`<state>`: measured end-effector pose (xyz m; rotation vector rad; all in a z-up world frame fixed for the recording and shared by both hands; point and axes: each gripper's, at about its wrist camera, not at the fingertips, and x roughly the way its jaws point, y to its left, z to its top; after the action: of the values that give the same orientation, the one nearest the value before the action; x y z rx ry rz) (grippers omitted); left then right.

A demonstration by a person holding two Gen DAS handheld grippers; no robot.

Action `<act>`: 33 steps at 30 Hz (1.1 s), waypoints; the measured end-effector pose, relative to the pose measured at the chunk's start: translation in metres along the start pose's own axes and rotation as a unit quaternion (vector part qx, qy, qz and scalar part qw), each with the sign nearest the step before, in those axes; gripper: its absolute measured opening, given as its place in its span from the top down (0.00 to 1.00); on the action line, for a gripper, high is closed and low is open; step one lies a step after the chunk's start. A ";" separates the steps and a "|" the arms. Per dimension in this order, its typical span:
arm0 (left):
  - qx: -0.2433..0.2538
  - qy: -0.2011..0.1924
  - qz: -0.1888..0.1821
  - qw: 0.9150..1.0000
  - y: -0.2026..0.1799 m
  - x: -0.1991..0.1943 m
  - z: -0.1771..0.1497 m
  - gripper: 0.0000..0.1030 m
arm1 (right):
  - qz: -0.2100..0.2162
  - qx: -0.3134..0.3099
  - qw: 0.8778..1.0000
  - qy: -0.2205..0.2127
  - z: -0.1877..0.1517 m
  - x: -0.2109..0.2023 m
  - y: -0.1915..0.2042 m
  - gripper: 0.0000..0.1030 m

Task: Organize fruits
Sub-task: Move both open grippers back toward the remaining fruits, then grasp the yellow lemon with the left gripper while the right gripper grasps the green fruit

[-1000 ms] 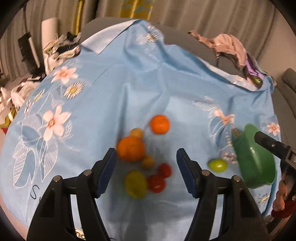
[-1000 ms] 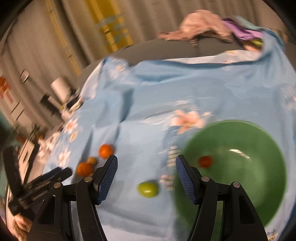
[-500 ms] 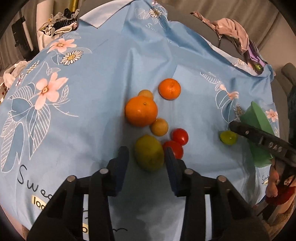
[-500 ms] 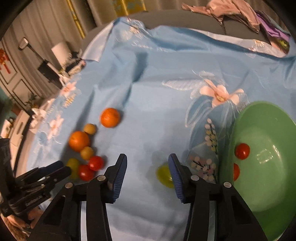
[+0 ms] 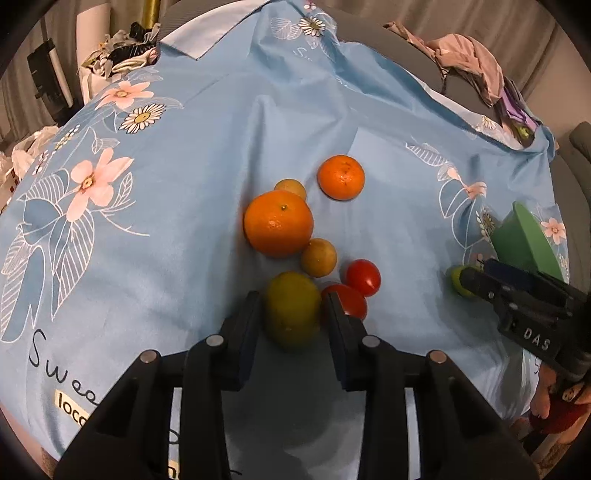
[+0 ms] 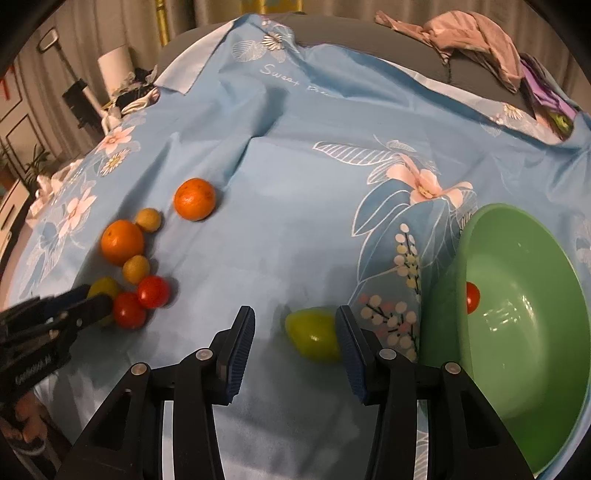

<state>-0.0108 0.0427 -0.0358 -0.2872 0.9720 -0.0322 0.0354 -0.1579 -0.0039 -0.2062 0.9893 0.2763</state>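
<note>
— Where the fruit clusters toward the near edge of the blue floral cloth point(image 5: 184, 229), what is the left gripper point(image 5: 291, 314) doing?

— Its jaws stand on either side of the yellow-green fruit point(image 5: 292, 308), pads right at its flanks; whether they actually press it I cannot tell. The fruit rests on the cloth.

— And around it?

— Two red tomatoes point(image 5: 362, 277) sit just beside it on its right, the nearer one touching the right-hand finger. A small yellow fruit point(image 5: 318, 257) lies just beyond, touching the large orange point(image 5: 278, 223). Another small yellow one point(image 5: 290, 189) peeks out behind that orange, and a smaller orange point(image 5: 341, 177) lies apart, farther toward the middle of the cloth.

— The right gripper point(image 6: 295, 332)?

— Jaws parted, low over the cloth near its near edge. A green fruit point(image 6: 314, 338) lies between them, hard against the right-hand pad, with a clear gap to the left-hand one. Not clamped.

— Where is the bowl?

— The green bowl point(image 6: 517, 369) is at the right side of the cloth, just beside that green fruit, tilted so its inside faces the right wrist camera. One red tomato point(image 6: 472, 297) shows inside, against the near wall.

— Anything else?

— Crumpled pinkish clothing point(image 6: 472, 33) at the far right corner, beyond the cloth's edge.
</note>
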 end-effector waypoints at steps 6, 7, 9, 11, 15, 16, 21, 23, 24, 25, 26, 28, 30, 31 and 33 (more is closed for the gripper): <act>-0.012 -0.007 -0.004 1.000 0.000 0.000 0.000 0.66 | -0.012 0.000 1.000 0.002 0.000 0.001 -0.002 0.53; -0.016 -0.007 -0.006 1.000 0.000 0.001 0.000 0.66 | -0.017 -0.002 1.000 0.000 0.000 0.002 -0.002 0.53; -0.022 -0.006 -0.009 1.000 0.001 0.001 0.001 0.66 | -0.034 -0.007 0.999 -0.003 0.000 0.005 0.000 0.53; -0.027 -0.004 -0.010 1.000 0.000 0.003 0.002 0.66 | -0.060 -0.015 0.998 -0.004 0.001 0.009 0.003 0.53; -0.028 0.002 -0.013 1.000 -0.001 0.007 0.007 0.65 | -0.091 -0.025 0.995 0.005 0.005 0.021 0.000 0.53; -0.030 0.002 -0.015 0.999 -0.001 0.008 0.008 0.65 | -0.085 -0.015 0.996 0.025 0.005 0.028 -0.005 0.53; -0.029 0.000 -0.015 0.999 -0.002 0.010 0.009 0.65 | -0.052 0.005 0.998 0.028 0.005 0.031 -0.011 0.57; -0.028 0.000 -0.015 0.999 -0.002 0.010 0.009 0.65 | -0.037 0.009 0.999 0.032 0.004 0.034 -0.011 0.63; -0.028 -0.001 -0.016 0.999 -0.002 0.010 0.008 0.65 | -0.033 0.009 0.999 0.030 0.004 0.033 -0.010 0.64; -0.028 -0.002 -0.016 0.999 -0.003 0.010 0.008 0.65 | -0.032 0.009 0.999 0.028 0.004 0.033 -0.009 0.65; -0.027 -0.003 -0.016 1.000 -0.003 0.010 0.008 0.66 | -0.028 0.009 0.999 0.027 0.004 0.033 -0.008 0.65; -0.027 -0.004 -0.016 1.000 -0.003 0.009 0.007 0.66 | -0.013 0.017 0.999 0.026 0.003 0.033 -0.008 0.65; -0.030 -0.001 -0.020 0.999 -0.001 0.007 0.007 0.66 | 0.000 0.023 0.999 0.027 0.003 0.031 -0.008 0.65; -0.030 -0.001 -0.022 0.999 -0.002 0.007 0.007 0.66 | 0.013 0.026 0.999 0.025 0.004 0.029 -0.008 0.65; -0.027 -0.001 -0.022 0.999 -0.002 0.005 0.006 0.66 | 0.032 0.032 0.999 0.018 0.004 0.025 -0.009 0.66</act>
<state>-0.0028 0.0410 -0.0358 -0.3582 0.9651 -0.0449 0.0546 -0.1618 -0.0221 -0.1222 1.0403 0.2991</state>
